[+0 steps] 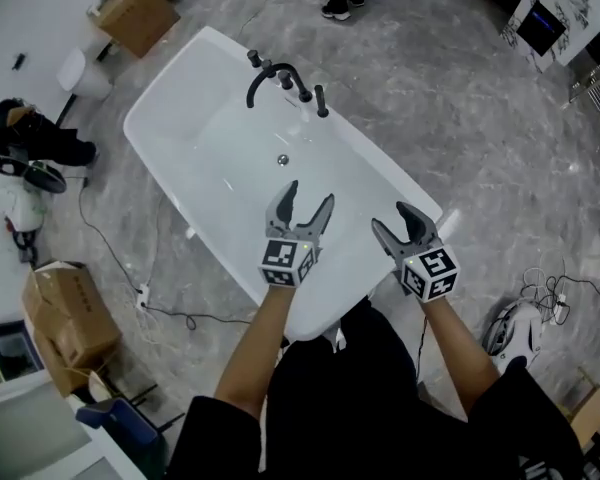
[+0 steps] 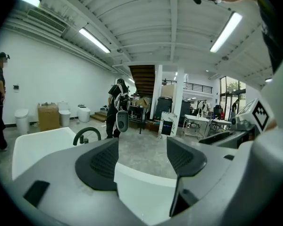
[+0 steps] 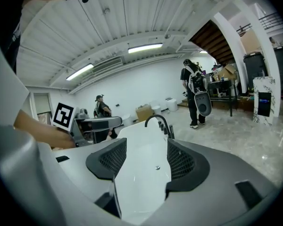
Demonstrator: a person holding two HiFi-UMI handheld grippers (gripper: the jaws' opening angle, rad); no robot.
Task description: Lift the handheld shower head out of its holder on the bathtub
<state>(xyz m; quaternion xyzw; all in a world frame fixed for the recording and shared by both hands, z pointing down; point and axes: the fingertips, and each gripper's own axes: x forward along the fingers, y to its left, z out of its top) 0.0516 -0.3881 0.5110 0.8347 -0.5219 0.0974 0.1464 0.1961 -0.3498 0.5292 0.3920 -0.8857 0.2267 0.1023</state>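
– Two grippers, both empty. Head view, from the left: left gripper [image 1: 311, 191] hangs over the near half of the white bathtub [image 1: 170, 138], jaws spread wide.
– What does its own view give?
– Left gripper view: jaws apart, only the white tub rim and grey floor between them. The black arched faucet [image 2: 87, 133] shows left of the jaws, and a person with a backpack [image 2: 117, 102] stands behind it. I can't pick out the shower head there.
– So where is it?
– Head view has it: handheld shower head [image 1: 321, 100], a black upright stick at the right end of the tap row, seated on the far rim just beside the faucet [image 1: 270, 76]. It is well apart from both grippers. The drain [image 1: 283, 159] lies between the taps and the left gripper.
– And the right side?
– Right gripper [image 1: 391, 216] is over the tub's near right edge, jaws open too. The right gripper view looks down the length of the basin: drain [image 3: 157, 167] between the parted jaws, faucet and shower head [image 3: 171, 132] past them at the far rim. It also catches the left gripper's marker cube [image 3: 63, 115] at left, and a person in a cap [image 3: 101, 108] that the head view doesn't show.
– Clutter?
– Cardboard box [image 1: 135, 13] far left and another [image 1: 68, 313] near left, in the head view.
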